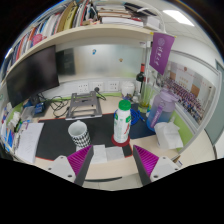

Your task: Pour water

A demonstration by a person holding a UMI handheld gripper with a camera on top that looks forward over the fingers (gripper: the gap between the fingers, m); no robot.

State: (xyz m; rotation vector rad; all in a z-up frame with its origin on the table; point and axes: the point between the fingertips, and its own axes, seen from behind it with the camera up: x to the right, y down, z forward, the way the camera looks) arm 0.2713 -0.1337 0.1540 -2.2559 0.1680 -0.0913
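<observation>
Standing upright on the tabletop, just ahead of the hand-held gripper and a little toward its right finger: a white bottle with a green cap and a green band on its label, long axis vertical, cap pointing up. Label writing too small to read. Upright too, just ahead of the left finger and near the bottle but apart from it: a cup with a dark patterned sleeve, mouth facing up. Hand-held gripper spread wide, magenta pads facing inward, nothing between them, neither bottle nor cup touched. Beyond the bottle, a dark wine bottle and a purple banner with unreadable print. Farther off past the left finger, a dark monitor; above it, a shelf of books.
</observation>
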